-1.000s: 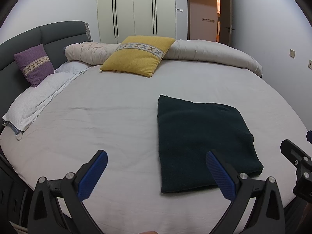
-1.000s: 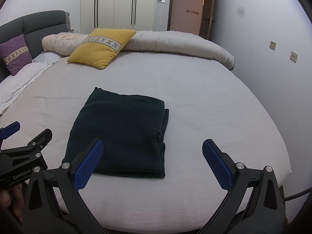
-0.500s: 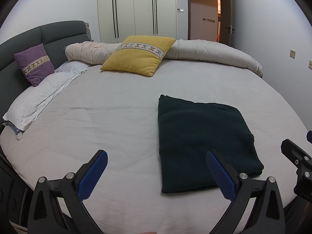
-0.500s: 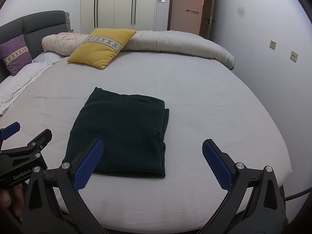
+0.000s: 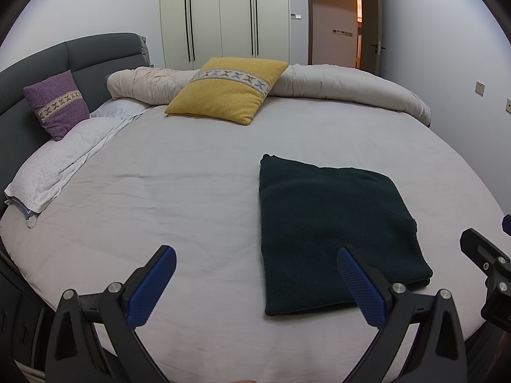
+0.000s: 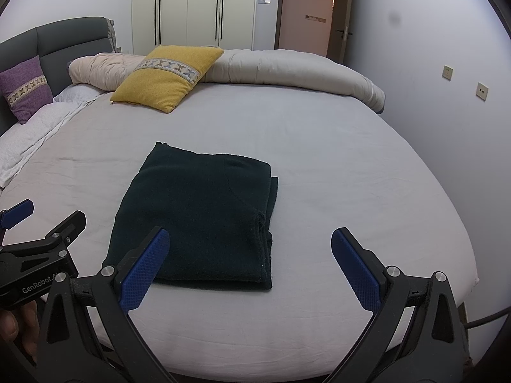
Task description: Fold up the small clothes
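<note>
Right wrist: folded dark garment (image 6: 198, 214) lies on bed (image 6: 335, 159).

On the bed (image 5: 191, 210): 1 dark folded cloth (image 6: 204, 210), 2 small pillows – 1 yellow (image 5: 228, 91), 1 purple (image 5: 57, 103) – 1 rolled blanket (image 5: 345, 91). 2 grippers, left (image 5: 255, 284) & right (image 6: 247, 265).

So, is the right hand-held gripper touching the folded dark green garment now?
Apart. In the right wrist view the right hand-held gripper is wide open above the bed's near edge, nothing between its fingers; the folded dark green garment lies flat beyond, unlifted.
</note>
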Available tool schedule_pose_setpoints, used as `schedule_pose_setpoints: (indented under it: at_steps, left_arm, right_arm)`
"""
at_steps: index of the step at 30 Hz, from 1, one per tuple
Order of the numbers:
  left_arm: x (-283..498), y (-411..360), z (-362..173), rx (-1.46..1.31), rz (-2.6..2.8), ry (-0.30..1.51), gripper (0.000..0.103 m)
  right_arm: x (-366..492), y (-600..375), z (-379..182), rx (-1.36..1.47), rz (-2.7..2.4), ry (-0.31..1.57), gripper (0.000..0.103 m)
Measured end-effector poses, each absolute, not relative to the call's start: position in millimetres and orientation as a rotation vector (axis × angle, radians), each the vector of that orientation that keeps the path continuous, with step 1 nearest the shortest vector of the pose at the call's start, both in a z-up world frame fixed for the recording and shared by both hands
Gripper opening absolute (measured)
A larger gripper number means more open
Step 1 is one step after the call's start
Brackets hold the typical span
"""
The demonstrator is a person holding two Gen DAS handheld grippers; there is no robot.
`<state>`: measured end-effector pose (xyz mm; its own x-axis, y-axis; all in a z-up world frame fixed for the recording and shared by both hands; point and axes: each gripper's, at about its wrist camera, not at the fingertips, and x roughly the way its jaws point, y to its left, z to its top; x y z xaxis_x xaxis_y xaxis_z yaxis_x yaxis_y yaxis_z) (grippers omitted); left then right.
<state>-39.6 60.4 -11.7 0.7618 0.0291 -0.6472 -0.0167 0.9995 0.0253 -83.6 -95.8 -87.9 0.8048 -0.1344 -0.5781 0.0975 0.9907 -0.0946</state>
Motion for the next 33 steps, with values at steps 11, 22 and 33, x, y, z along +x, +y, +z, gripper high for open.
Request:
schedule_pose_setpoints:
  at_steps: [11, 22, 33]
  left_arm:
    - [-40, 62, -12, 0.017, 0.024, 0.705, 0.103]
    - [-41, 62, -14, 0.017, 0.023, 0.708, 0.103]
    - [-43, 62, -16, 0.016, 0.026, 0.710, 0.103]
  right_arm:
    - [-83, -97, -87, -0.061, -0.122, 0.624, 0.103]
    - [-86, -93, -90, -0.063, -0.118, 0.628, 0.103]
    - [-92, -85, -94, -0.059, -0.116, 0.636, 0.103]
